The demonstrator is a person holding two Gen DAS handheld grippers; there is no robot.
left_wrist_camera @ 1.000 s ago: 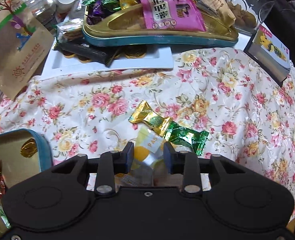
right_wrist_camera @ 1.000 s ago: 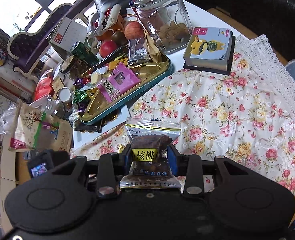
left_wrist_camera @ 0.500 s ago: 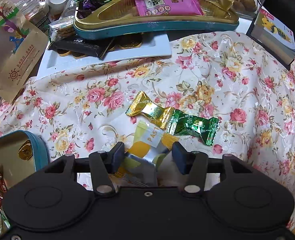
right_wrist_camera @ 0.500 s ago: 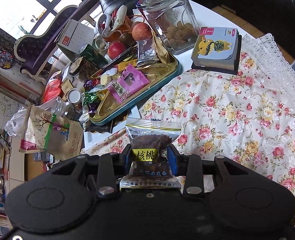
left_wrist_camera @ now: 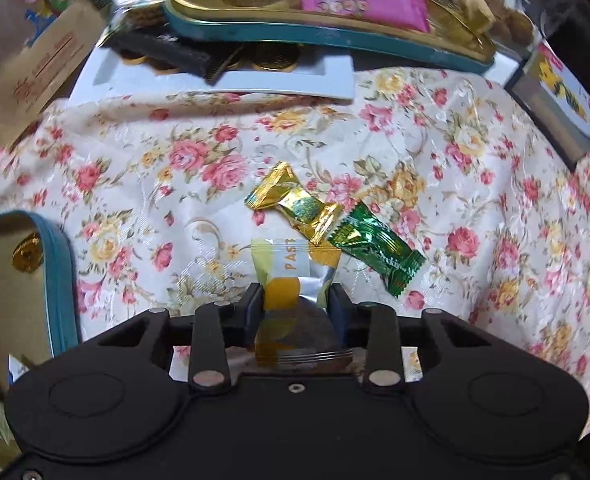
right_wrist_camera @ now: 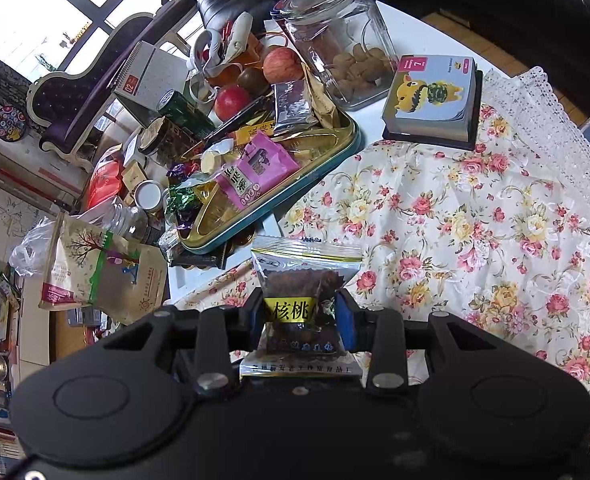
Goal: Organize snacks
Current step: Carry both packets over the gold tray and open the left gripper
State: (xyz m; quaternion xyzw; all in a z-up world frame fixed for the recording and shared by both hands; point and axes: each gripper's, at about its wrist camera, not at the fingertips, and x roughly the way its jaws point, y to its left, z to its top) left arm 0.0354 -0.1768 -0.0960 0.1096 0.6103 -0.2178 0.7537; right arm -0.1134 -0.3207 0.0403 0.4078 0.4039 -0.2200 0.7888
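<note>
Left gripper [left_wrist_camera: 295, 300] just closing, clenched on yellow-white pastry packet [left_wrist_camera: 285, 280] mid floral tablecloth [left_wrist_camera: 475, 184], beside gold candy [left_wrist_camera: 295, 206], green candy [left_wrist_camera: 377, 246], right gripper [right_wrist_camera: 301, 312] grasping walnut snack packet [right_wrist_camera: 301, 280] above the tablecloth's left edge.

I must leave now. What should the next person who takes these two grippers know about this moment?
Left gripper: jaws have just been closing, now pinching the yellow-and-white pastry packet over the floral cloth.
Right gripper: shut on the walnut packet, held above the cloth.
Gold candy and green candy lie loose on the cloth, touching.
Big gold tray already holds snacks; a small tin sits at left.
Left: place both packets, then both candies.
</note>
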